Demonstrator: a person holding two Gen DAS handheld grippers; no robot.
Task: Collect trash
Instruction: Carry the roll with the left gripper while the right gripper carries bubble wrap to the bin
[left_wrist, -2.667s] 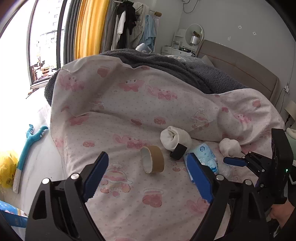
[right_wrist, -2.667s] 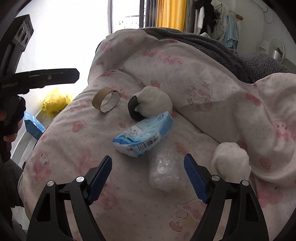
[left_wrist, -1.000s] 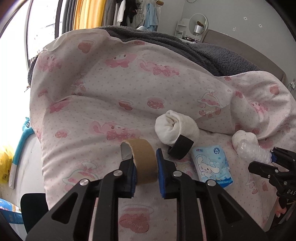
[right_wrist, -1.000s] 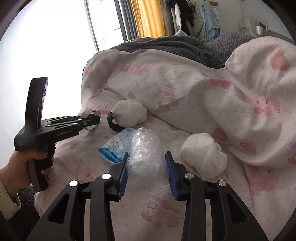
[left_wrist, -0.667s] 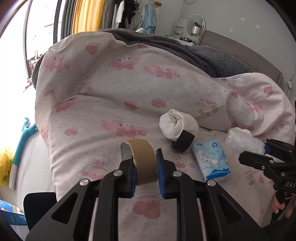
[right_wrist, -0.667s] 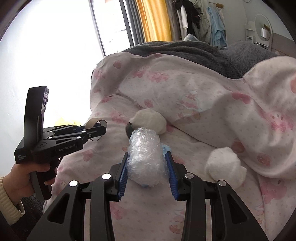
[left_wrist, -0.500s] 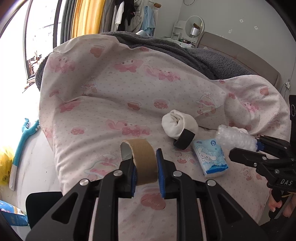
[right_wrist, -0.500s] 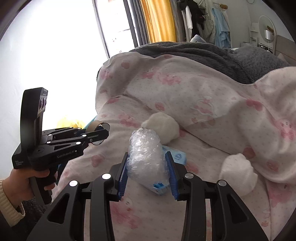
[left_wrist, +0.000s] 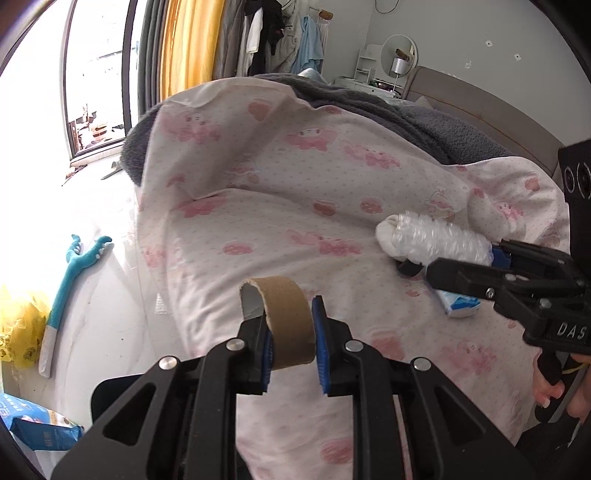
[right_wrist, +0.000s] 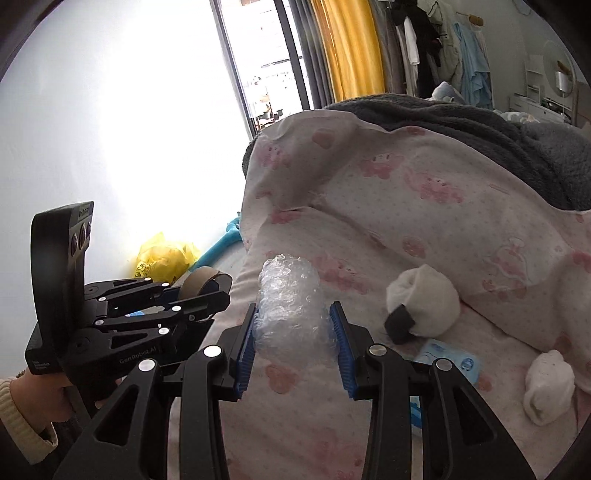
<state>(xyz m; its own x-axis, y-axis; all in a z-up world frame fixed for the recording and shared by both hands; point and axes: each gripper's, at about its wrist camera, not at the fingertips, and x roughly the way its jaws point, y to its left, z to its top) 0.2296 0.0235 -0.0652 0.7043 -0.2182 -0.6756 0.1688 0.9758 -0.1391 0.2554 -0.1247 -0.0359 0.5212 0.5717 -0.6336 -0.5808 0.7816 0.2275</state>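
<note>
Cardboard tape roll (left_wrist: 286, 321) is clamped in the left claw (left_wrist: 291, 350), lifted off the bed (left_wrist: 295, 229); bubble wrap wad (right_wrist: 290, 306) is pinched in the right claw (right_wrist: 293, 350), also above the bed.

Right claw (right_wrist: 292, 339) clamping bubble wrap (right_wrist: 290, 302), left claw (right_wrist: 207, 291) pinching tape roll (right_wrist: 197, 281), pink quilt (right_wrist: 424, 206)

The left gripper (left_wrist: 291, 345) is held angled downward, its blue pads (left_wrist: 320, 347) pressed against both sides of a cardboard tape ring (left_wrist: 286, 325). The right gripper (right_wrist: 293, 345) is likewise tilted down and is clamped on a roll of bubble wrap (right_wrist: 290, 306). Each handle is gripped by a hand (right_wrist: 33, 391); a cream sleeve cuff (right_wrist: 22, 424) is seen at the left wrist, while of the right hand (left_wrist: 569, 395) seemingly only the fingertips are visible.
</note>
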